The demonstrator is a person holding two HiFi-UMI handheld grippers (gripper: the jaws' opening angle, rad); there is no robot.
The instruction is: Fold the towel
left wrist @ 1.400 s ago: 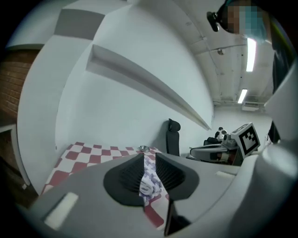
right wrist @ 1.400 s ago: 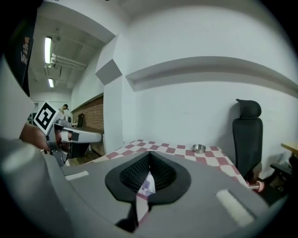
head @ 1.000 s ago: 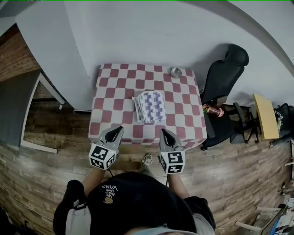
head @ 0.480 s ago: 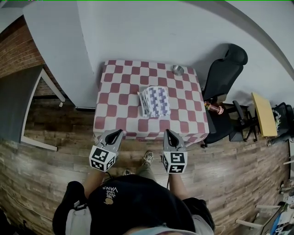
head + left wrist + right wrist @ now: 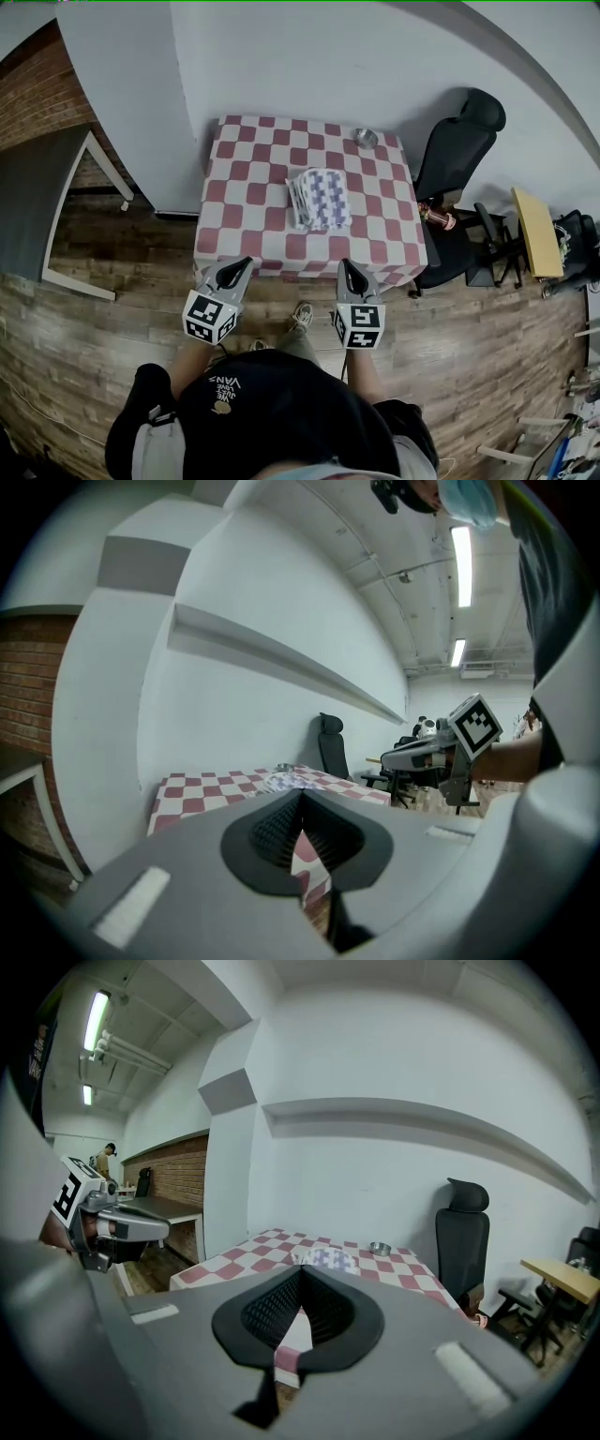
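A folded white towel with a purple pattern (image 5: 320,197) lies near the middle of the red-and-white checked table (image 5: 246,192). It also shows small in the left gripper view as the towel (image 5: 286,779) and in the right gripper view as the towel (image 5: 327,1258). My left gripper (image 5: 245,263) hangs shut in front of the table's near edge, off to the left, with nothing in it. My right gripper (image 5: 345,265) is shut and empty too, in front of the near edge at the right. Both are well short of the towel.
A small metal bowl (image 5: 366,139) stands at the table's far right corner. A black office chair (image 5: 457,148) stands to the right of the table, with a wooden side table (image 5: 535,234) beyond it. A grey desk (image 5: 37,206) is at the left. White wall lies behind.
The table and towel have slid away and slightly right in the head view as the person stepped back. Both grippers stay shut and empty, now off the table's near edge.
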